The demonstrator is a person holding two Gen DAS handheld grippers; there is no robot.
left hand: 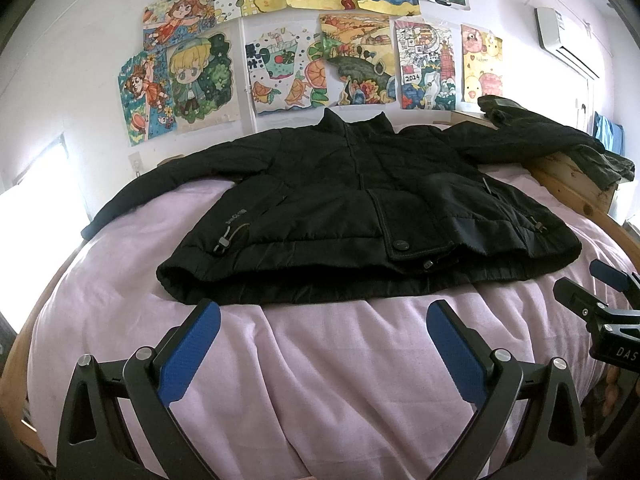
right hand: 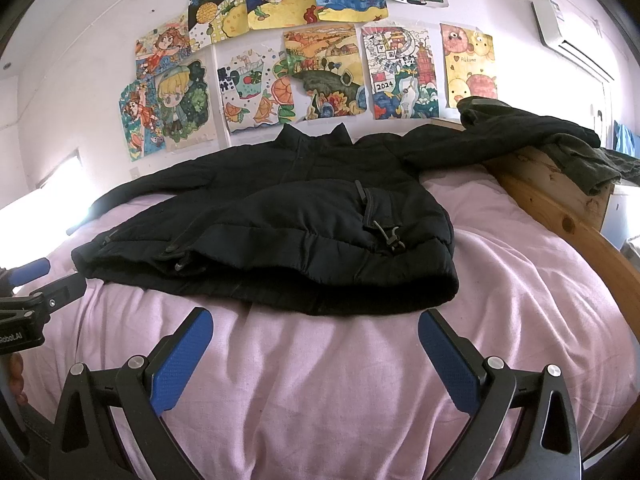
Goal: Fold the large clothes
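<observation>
The black jacket (left hand: 360, 208) lies flat on the bed (left hand: 320, 360), just beyond both spread, empty grippers: left (left hand: 323, 312), right (right hand: 316, 320).

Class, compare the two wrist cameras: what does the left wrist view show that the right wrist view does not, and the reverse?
Only the left wrist view shows the round dark snap button on the jacket's front flap, pale lettering beside a pocket, and the right gripper at its edge.

Only the right wrist view shows the left gripper at its edge, with fingertips of a hand below it.

Both show the black padded jacket spread flat on the pink bedsheet, coloured drawings on the wall, and open blue-padded fingers.
</observation>
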